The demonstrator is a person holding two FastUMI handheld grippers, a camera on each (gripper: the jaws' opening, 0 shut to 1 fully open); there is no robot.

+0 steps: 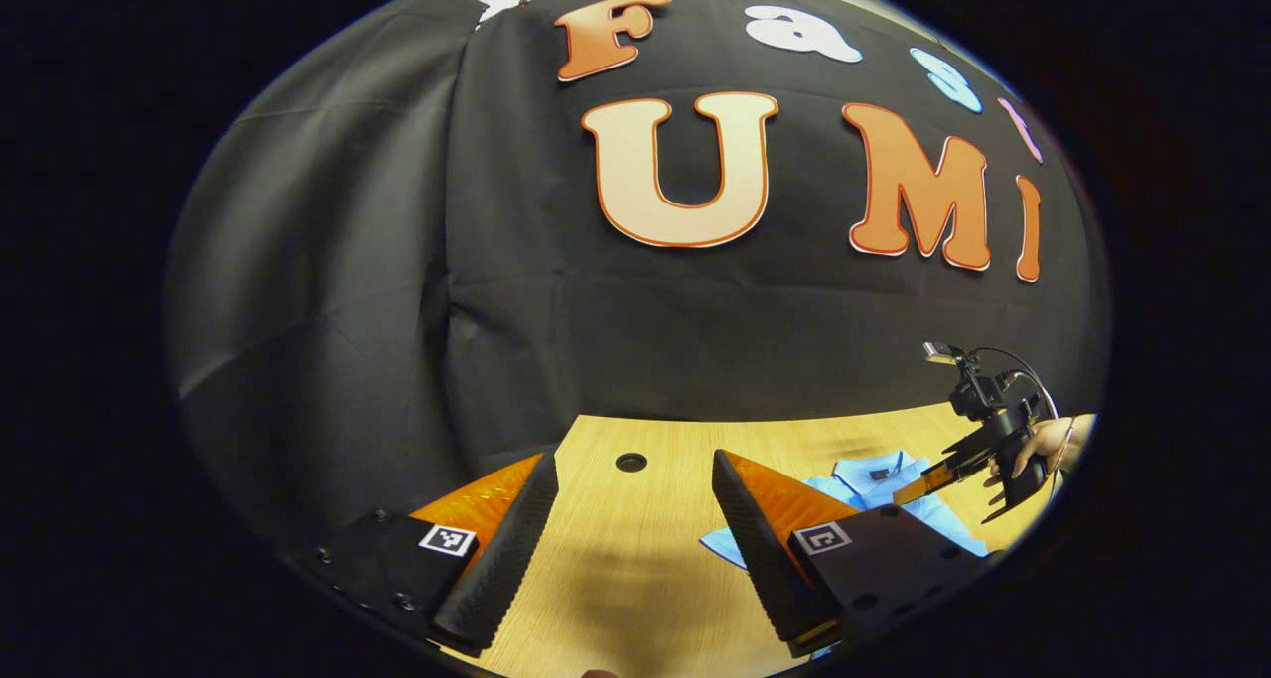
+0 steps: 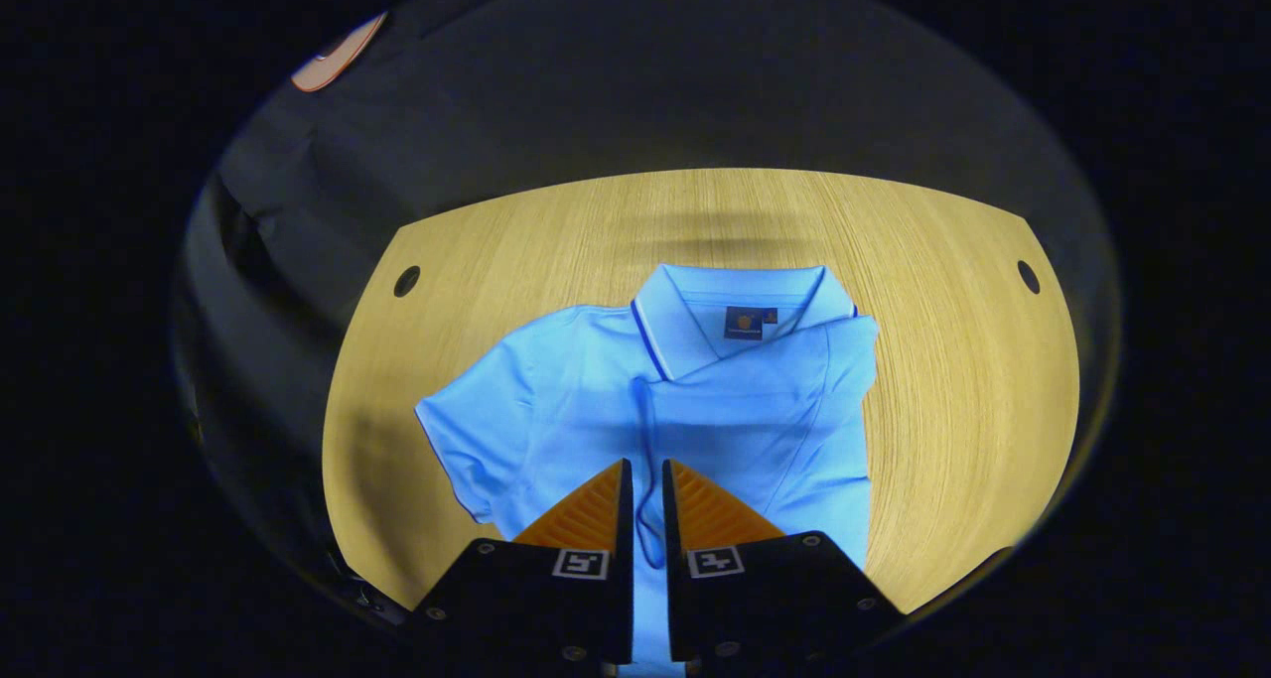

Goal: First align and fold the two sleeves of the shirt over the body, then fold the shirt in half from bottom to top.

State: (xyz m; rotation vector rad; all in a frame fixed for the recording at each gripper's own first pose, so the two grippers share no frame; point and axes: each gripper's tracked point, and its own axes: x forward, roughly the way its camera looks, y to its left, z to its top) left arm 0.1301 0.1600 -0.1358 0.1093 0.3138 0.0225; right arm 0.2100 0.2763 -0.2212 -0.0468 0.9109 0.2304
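One blue shirt lies on one table; left gripper fingers spread, right gripper fingers nearly together.

In the left gripper view, the shirt is mostly hidden: the near right finger of the left gripper covers its left part, and the right gripper, far off at the right, crosses over it. That gripper is too small to tell how its jaws stand, and the hand holding it is cut off by the picture's edge. In the right gripper view, the shirt's near hem is hidden beneath the right gripper, whose fingers stand close with a narrow gap; whether they pinch fabric cannot be told. The collar label is too small to make out. The table's near edge is cut off.
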